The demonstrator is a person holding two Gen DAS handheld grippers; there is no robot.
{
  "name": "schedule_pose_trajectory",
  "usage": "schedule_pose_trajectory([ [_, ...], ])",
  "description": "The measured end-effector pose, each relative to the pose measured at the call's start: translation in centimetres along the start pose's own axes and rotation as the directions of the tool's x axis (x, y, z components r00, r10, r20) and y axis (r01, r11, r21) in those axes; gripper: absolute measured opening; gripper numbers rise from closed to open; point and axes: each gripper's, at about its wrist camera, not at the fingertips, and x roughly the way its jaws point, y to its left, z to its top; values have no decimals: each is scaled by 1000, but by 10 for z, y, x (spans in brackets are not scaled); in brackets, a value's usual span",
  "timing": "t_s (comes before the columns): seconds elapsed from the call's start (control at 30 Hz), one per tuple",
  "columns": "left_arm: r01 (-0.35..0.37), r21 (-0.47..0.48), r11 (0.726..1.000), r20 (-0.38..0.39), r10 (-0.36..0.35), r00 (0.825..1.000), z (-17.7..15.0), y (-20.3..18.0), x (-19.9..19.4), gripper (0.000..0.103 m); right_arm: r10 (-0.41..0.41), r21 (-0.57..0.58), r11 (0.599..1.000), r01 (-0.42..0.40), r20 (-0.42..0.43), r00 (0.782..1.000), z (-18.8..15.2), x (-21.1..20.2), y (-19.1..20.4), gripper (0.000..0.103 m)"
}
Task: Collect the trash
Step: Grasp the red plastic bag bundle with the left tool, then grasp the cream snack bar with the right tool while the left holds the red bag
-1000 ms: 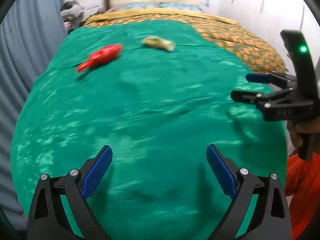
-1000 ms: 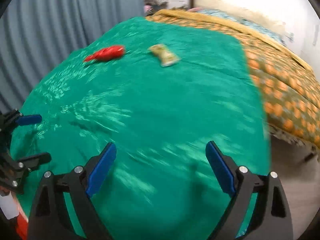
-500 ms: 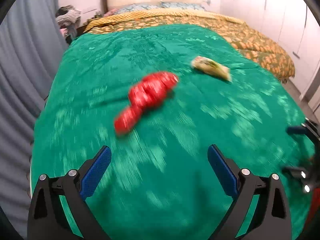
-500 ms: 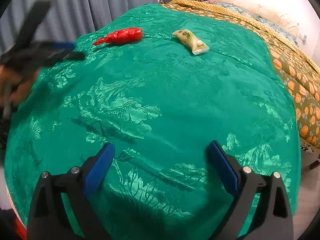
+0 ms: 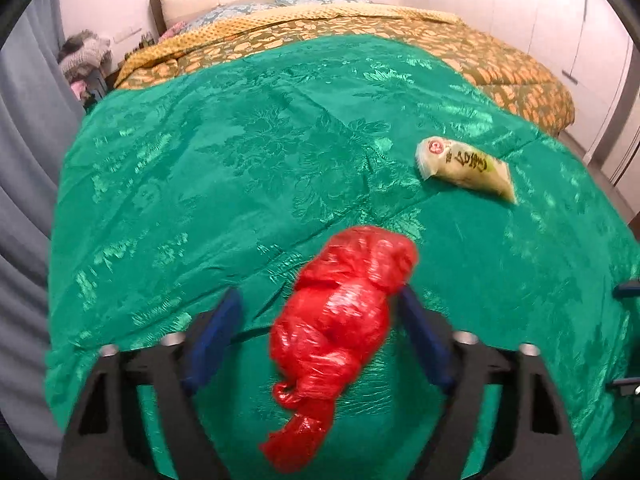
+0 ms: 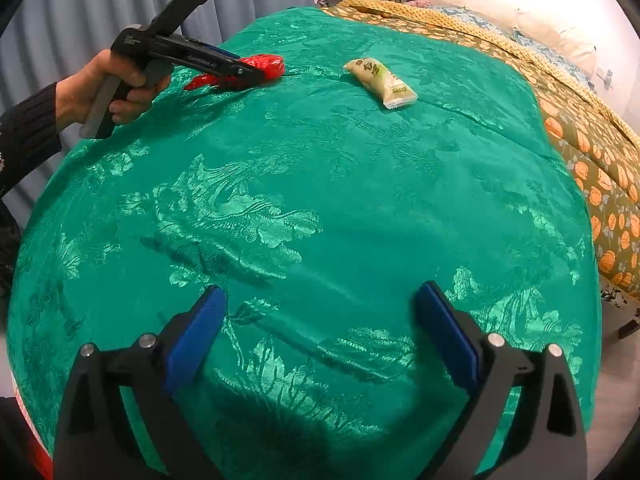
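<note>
A crumpled red plastic bag lies on the green bedspread. My left gripper is open, its blue fingers on either side of the bag, not closed on it. The bag also shows in the right wrist view, with the left gripper over it. A pale green snack packet lies further off to the right; it also shows in the right wrist view. My right gripper is open and empty above the near part of the bedspread.
An orange-patterned quilt covers the far part of the bed, with pillows at the headboard. Grey curtains hang along the left side. A pile of clothes sits at the far left corner.
My left gripper has moved forward to the red bag, which now sits between its open fingers. My right gripper has held about still over the near bedspread.
</note>
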Motion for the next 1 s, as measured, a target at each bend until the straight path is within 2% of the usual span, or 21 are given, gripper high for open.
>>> schedule_pose_trajectory([
  [0.03,25,-25,999,-2,-25,1000,-1,2,0,49,0,0,1000,0,0,1000,0,0,0,94],
  [0.07,39,-55,998,-1,-39,999,-2,2,-2,48,0,0,1000,0,0,1000,0,0,0,94],
  [0.17,9,-145,989,20,-6,1000,-10,-1,-18,46,0,0,1000,0,0,1000,0,0,0,94],
  [0.23,2,-233,972,25,4,1000,-18,-4,-34,46,0,1,1000,0,0,1000,0,0,0,94],
  [0.37,-18,-399,917,-12,15,1000,-51,-25,-70,46,-1,1,1000,1,0,1000,0,0,0,94],
  [0.43,-38,-407,913,-14,35,999,-68,-40,-83,46,-1,1,1000,1,0,1000,0,0,0,94],
  [0.57,-116,-377,919,-12,121,993,-98,-75,-96,48,-1,1,1000,1,0,1000,-1,0,0,94],
  [0.67,-108,-359,927,-23,107,994,-113,-89,-90,49,-1,1,1000,1,1,1000,-1,0,0,94],
  [0.87,-117,-300,947,10,126,992,-136,-98,-86,76,-3,0,1000,3,0,1000,-1,0,0,95],
  [0.9,-136,-288,948,1,142,990,-137,-100,-85,88,-1,2,1000,1,0,1000,-1,0,0,95],
  [0.93,-165,-277,947,-14,168,986,-139,-102,-82,90,2,4,1000,-2,-1,1000,-1,0,-1,95],
  [1.0,-165,-279,946,-13,168,986,-140,-101,-83,91,15,7,1000,-15,-5,1000,1,-1,-2,96],
])
